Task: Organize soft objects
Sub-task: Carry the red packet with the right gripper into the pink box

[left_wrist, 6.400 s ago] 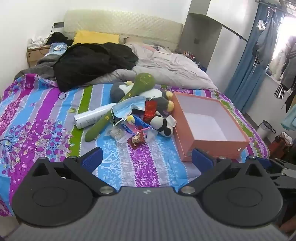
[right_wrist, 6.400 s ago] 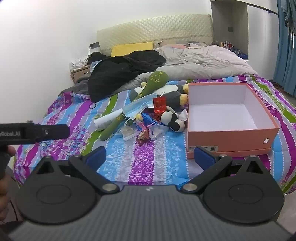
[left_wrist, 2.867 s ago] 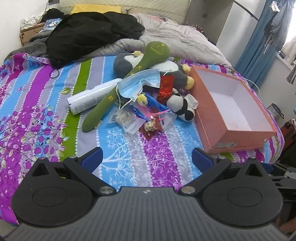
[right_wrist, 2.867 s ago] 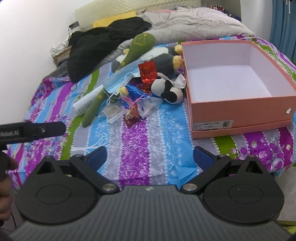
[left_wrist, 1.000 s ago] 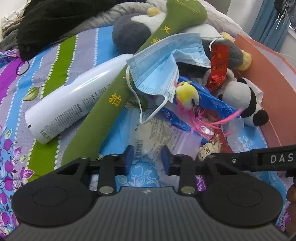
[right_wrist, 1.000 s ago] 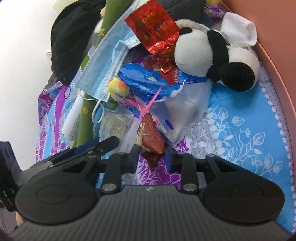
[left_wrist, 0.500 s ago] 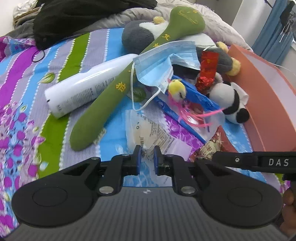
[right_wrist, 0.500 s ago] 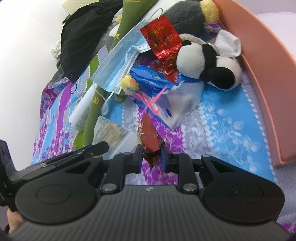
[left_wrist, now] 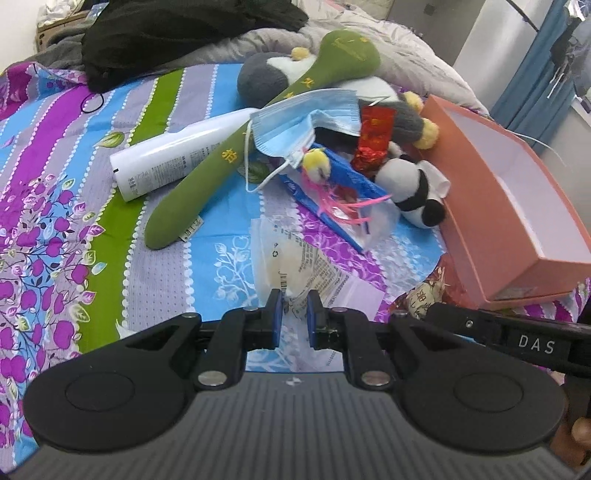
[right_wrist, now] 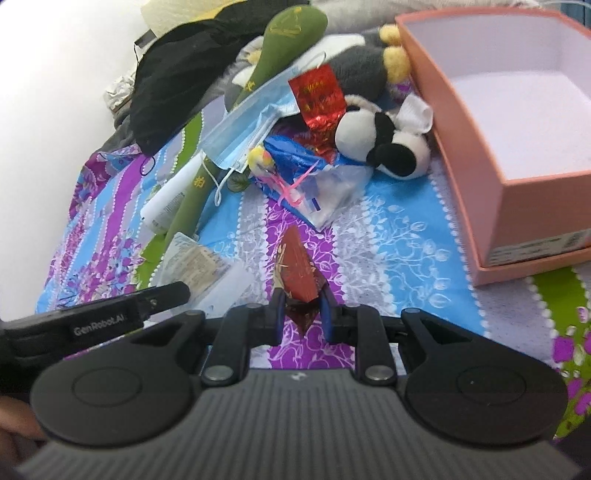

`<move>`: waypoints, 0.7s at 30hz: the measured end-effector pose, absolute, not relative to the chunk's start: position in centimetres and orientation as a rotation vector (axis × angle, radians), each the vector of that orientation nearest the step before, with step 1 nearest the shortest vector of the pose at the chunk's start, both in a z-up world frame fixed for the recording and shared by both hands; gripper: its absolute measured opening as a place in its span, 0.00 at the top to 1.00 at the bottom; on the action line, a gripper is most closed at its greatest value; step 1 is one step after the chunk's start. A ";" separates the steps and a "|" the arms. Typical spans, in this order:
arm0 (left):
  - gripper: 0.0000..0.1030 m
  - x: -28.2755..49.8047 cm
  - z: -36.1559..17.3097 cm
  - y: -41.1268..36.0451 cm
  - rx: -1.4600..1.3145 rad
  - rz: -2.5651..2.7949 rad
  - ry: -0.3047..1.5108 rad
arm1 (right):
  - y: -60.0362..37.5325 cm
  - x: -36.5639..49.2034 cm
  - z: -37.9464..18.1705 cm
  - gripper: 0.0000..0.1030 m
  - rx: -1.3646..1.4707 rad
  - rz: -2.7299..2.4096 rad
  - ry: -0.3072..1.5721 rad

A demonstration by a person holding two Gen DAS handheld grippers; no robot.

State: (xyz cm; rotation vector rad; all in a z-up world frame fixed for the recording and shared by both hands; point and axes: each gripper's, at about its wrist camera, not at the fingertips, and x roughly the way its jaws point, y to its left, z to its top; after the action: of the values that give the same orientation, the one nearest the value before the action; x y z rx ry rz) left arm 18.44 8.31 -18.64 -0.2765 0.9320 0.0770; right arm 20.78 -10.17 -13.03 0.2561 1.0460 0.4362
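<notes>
You are holding the left hand-held gripper (left_wrist: 294, 314) narrowed onto the near edge of a clear printed packet (left_wrist: 295, 258), whose far part is lying flat on the striped bedspread (left_wrist: 55, 206); your right hand-held gripper (right_wrist: 303, 314) is clamping a dark red foil snack packet (right_wrist: 299, 275), which is standing up from between the pads, tip pointing away. In the left wrist view the right tool is showing as a black bar at lower right, with the red packet just beside the near corner of the orange box (left_wrist: 513, 218). The box is sitting open at the right edge of the bed, and what shows of its white inside is holding nothing. The soft things are lying heaped just left of the box: a small panda plush (left_wrist: 410, 192) is touching the box wall, a grey plush with yellow pompoms (left_wrist: 410, 118) is lying behind it, a long green plush (left_wrist: 229, 155) is running diagonally across a white tube (left_wrist: 173, 155), and a blue face mask (left_wrist: 306, 118) is draping over the green plush. A shiny red wrapper (left_wrist: 373, 136) is sticking up beside the mask, and a blue wrapper with pink ribbon (left_wrist: 340, 192) is spreading in front of the panda. Black clothing (left_wrist: 177, 33) is bunching at the far side of the bed
</notes>
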 end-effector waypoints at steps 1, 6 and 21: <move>0.84 18.2 -18.4 8.1 -0.276 0.074 0.929 | -10.4 20.5 -12.8 0.77 0.253 0.434 1.038; 0.84 17.1 -17.1 7.0 -0.271 0.054 0.911 | -11.2 19.1 -11.6 0.77 0.243 0.428 1.003; 0.84 18.5 -11.3 3.8 -0.241 0.002 0.805 | -13.8 18.8 -6.1 0.77 0.200 0.422 0.829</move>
State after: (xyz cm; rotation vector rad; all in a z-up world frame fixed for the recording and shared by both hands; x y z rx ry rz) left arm 18.46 3.76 -11.32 -0.2405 0.8051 0.0016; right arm 18.82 -13.84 -6.10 0.1999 0.8286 0.4222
